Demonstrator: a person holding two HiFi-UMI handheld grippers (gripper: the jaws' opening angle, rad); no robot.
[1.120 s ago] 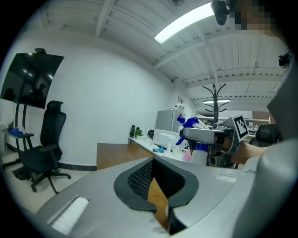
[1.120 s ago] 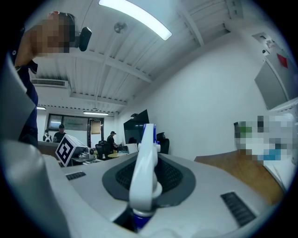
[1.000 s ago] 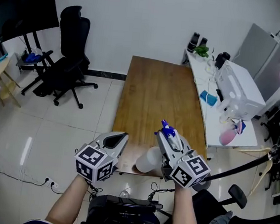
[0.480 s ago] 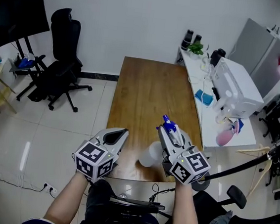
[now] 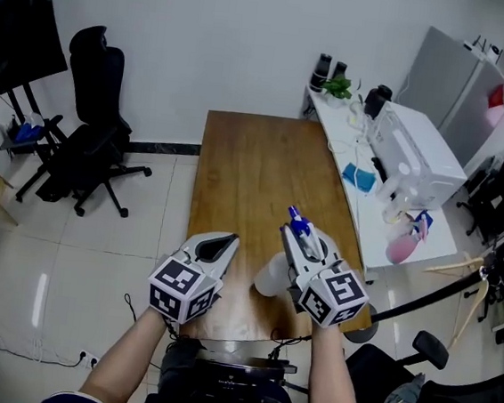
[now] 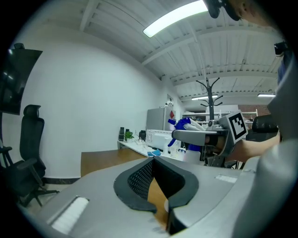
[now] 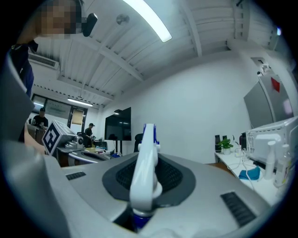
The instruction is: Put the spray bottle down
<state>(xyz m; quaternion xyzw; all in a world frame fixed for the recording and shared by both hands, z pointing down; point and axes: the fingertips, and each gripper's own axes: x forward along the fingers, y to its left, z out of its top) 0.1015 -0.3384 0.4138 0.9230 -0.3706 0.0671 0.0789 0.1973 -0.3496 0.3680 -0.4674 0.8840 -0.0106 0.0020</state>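
Right gripper [image 5: 297, 236] pinched on the spray bottle [image 5: 270, 276], pads clamped on its neck just under the trigger head. In the right gripper view the white trigger piece stands upright between the two dark pads, with blue showing at the bottom of the gap. Blue nozzle pokes past the jaw tips, toward the table's [image 5: 256, 165] far end. White bottle body hangs below the jaws on their left side, over the table's near end, right of the table's centre. Can't tell if the base touches the tabletop. Left gripper [image 5: 220, 245] empty, jaw tips pressed together, with only a thin wedge behind them through which brown table shows. It sits over the table's near left corner, just beside the bottle but apart from it. Both grippers point toward the table's far end, roughly level. From the left gripper view the bottle shows off to the right, gripped under the other gripper's marker cube. White desk [image 5: 410, 235] right of the table, black chair [image 5: 87, 139] left of the table
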